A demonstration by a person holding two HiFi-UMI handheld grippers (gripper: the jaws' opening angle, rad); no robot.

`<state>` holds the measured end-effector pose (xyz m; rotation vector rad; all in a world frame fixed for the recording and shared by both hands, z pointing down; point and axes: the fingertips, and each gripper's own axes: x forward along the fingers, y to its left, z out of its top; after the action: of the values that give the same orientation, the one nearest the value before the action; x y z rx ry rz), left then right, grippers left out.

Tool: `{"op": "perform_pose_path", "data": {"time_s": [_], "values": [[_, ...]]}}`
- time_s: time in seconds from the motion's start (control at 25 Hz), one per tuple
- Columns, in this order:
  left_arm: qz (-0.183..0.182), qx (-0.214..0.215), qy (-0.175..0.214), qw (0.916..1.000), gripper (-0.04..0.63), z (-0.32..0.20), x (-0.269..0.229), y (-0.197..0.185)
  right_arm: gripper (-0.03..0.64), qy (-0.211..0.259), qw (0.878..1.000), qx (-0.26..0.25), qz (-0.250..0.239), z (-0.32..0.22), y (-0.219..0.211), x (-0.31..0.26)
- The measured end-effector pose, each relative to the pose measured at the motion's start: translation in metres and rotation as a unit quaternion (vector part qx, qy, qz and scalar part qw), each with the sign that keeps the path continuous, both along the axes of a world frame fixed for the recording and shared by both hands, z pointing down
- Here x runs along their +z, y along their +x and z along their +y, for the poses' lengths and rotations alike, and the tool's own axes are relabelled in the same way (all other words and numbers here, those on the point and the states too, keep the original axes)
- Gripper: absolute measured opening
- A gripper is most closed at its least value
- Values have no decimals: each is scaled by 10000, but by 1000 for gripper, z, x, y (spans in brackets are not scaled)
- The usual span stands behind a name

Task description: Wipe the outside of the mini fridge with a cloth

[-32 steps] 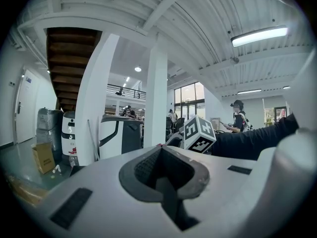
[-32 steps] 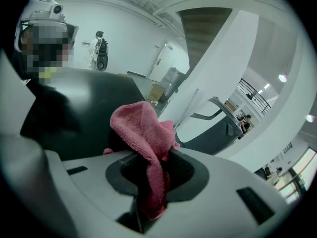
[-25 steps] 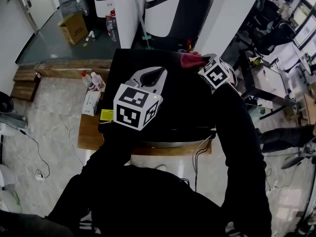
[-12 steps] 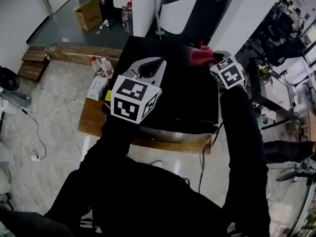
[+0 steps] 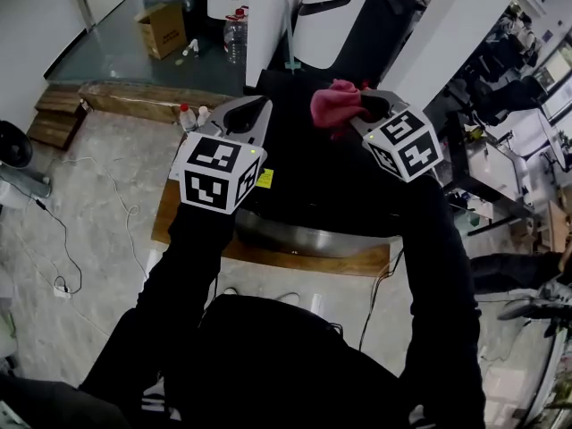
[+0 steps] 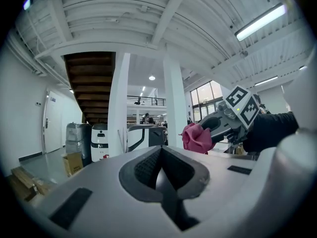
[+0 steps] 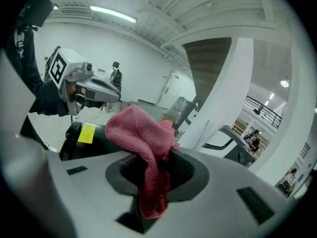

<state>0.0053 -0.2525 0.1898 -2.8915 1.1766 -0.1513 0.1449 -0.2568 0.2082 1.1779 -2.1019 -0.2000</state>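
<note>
The black mini fridge [image 5: 308,181] stands on a low wooden platform below me, its top facing up. My right gripper [image 5: 353,107] is shut on a pink cloth [image 5: 333,105], held in the air above the fridge's far right part; in the right gripper view the cloth [image 7: 143,143] bunches out of the closed jaws. My left gripper [image 5: 253,107] hangs over the fridge's left edge, shut with nothing in it. In the left gripper view its jaws [image 6: 161,170] meet, and the pink cloth [image 6: 196,138] shows beyond. A yellow label [image 5: 264,178] marks the fridge's left side.
Two small bottles [image 5: 192,116] and a white packet stand on the wooden platform [image 5: 268,253] left of the fridge. A cardboard box [image 5: 162,29] and a water bottle [image 5: 235,36] sit on the floor beyond. Cables trail over the tiles at left. Desks stand at right.
Both grippers have lifted and drawn back from the fridge top. The right one, still holding the pink cloth, rose off the far right corner; the left one shifted left.
</note>
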Motion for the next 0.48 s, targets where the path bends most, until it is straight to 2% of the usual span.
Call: {"op": "perform_pose_path", "data": {"time_s": [0.2,0.36,0.48], "values": [[87,133,-152,9998,5,8,13,-41,98,-158,9991,-389,-21,15,-89,14],[78,269,-245,9993,5,16,22,-59,98,-410,9975,-572,47,25,-137,37],[70,384,-328,9987,6,23,32,-76,98,-565,9970,-512,106,29,-166,59]]}}
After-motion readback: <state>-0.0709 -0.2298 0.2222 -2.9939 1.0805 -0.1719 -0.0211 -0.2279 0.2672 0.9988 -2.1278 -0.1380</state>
